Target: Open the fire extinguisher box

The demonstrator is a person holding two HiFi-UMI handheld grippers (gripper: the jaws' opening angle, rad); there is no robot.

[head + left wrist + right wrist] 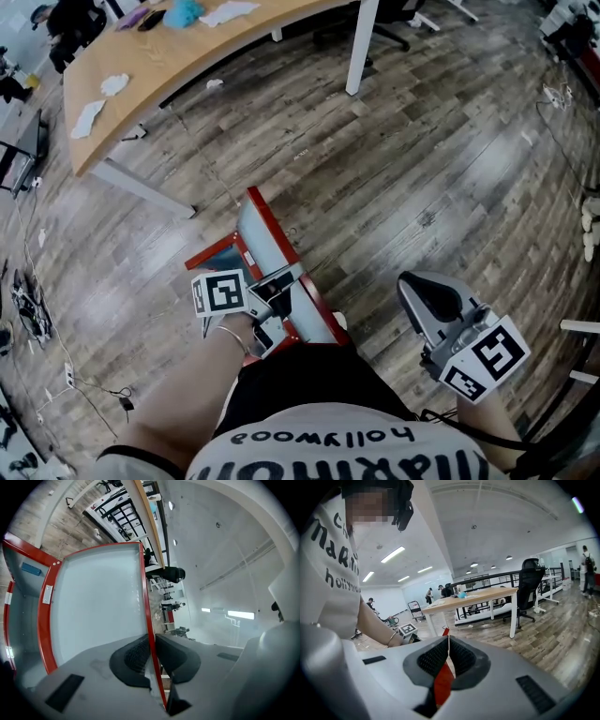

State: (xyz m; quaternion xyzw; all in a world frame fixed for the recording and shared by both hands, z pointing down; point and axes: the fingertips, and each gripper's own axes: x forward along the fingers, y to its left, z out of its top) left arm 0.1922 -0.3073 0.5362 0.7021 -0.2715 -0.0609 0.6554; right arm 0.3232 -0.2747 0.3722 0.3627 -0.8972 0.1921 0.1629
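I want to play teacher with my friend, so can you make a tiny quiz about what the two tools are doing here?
1. True or false: the left tool is clamped on the red edge of the door of the fire extinguisher box.
2. Where is the right tool? A: gripping the door. B: over the wooden floor, away from the box. C: resting on the desk.
3. Fill in: the door is swung ___.

Key: 1 true; 2 B; 3 open.
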